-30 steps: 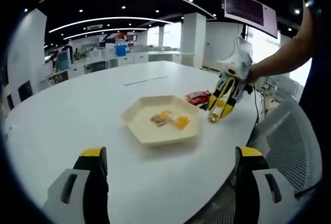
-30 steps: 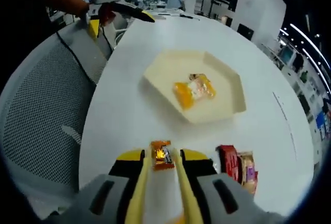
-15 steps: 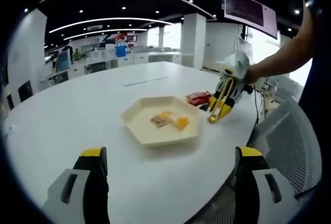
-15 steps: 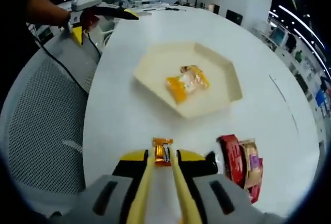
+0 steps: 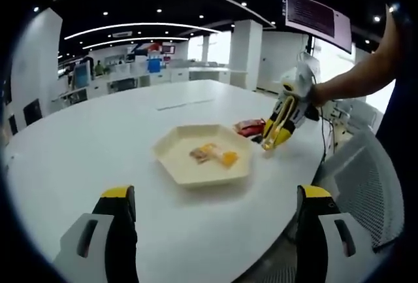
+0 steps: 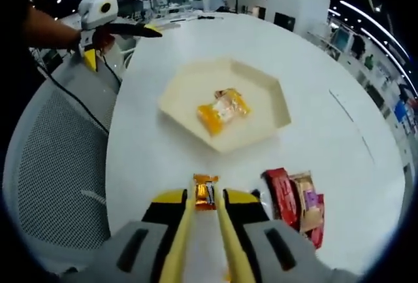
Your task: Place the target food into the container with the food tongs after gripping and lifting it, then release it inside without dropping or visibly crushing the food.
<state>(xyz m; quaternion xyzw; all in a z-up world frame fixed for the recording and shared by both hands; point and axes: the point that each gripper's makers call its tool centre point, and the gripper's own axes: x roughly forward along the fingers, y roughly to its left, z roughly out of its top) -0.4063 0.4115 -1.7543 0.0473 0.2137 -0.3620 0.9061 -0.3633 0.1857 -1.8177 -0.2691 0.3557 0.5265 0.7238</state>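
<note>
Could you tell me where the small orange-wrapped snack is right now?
In the right gripper view, the orange-wrapped snack sits pinched at the tongs' tips, low centre, between the hexagonal tray ahead and the red packets to its right.

Right gripper [image 6: 204, 195] view: bare white bench [image 6: 163, 155] lies directly ahead of the tips, up to the near rim of the hexagonal tray [image 6: 271, 110]. Tray floor holds two wrapped snacks [image 6: 223, 110] near its middle; the rest of the floor is free. Just to the right of the gripper, a small pile of snack packets [image 6: 297, 204] blocks that side. To the left, the bench edge and a mesh chair [image 6: 55, 172]. The left gripper [image 6: 147, 31] hangs beyond the tray's far-left side, well apart.
</note>
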